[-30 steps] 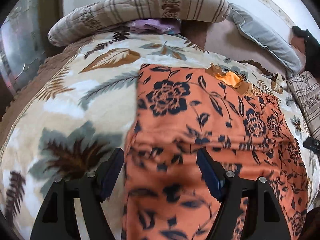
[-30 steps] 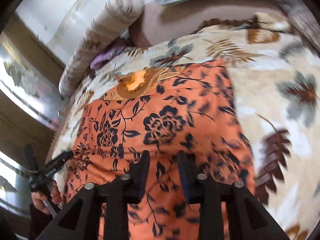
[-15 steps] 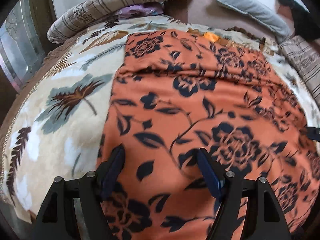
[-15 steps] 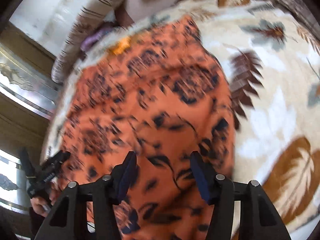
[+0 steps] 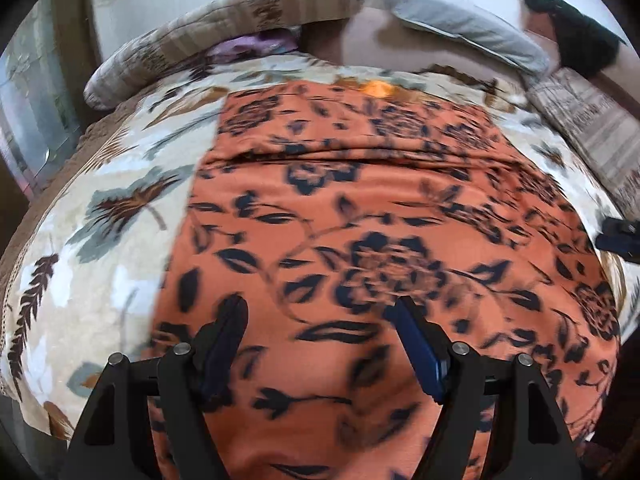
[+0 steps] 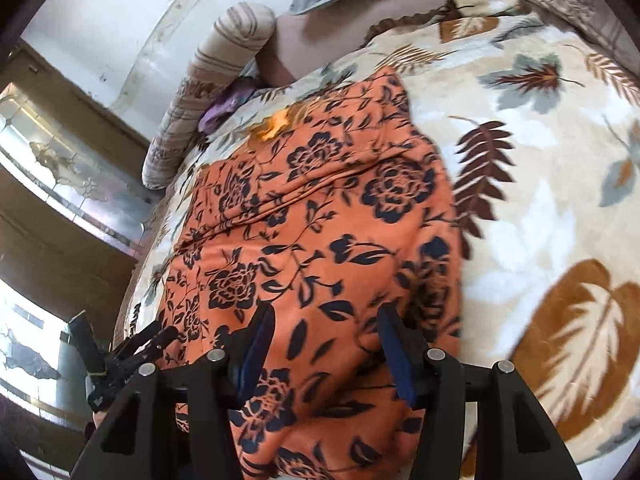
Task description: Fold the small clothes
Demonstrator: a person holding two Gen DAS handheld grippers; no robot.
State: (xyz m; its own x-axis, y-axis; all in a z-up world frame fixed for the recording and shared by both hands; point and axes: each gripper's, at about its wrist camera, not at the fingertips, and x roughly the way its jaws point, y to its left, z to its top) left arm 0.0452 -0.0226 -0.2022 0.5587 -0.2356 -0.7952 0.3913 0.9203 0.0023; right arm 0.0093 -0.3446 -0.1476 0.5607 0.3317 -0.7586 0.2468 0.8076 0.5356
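An orange garment with dark blue flowers (image 5: 360,220) lies spread flat on a leaf-patterned blanket (image 5: 100,220); a fold line crosses its far part. It also shows in the right wrist view (image 6: 320,240). My left gripper (image 5: 320,312) is open and empty above the garment's near left part. My right gripper (image 6: 326,320) is open and empty above its near right part. The left gripper shows at the lower left of the right wrist view (image 6: 132,348); the right gripper's tip shows at the right edge of the left wrist view (image 5: 618,236).
A striped bolster (image 5: 224,36) and a grey pillow (image 5: 460,28) lie at the bed's far side by the white wall. A purple cloth (image 5: 252,46) lies under the bolster. A striped cushion (image 5: 592,120) sits far right. A mirrored panel (image 6: 60,168) stands left of the bed.
Both grippers have pulled back toward the garment's near edge. The right gripper's jaws opened from nearly closed. More of the garment lies spread in view than one second ago.
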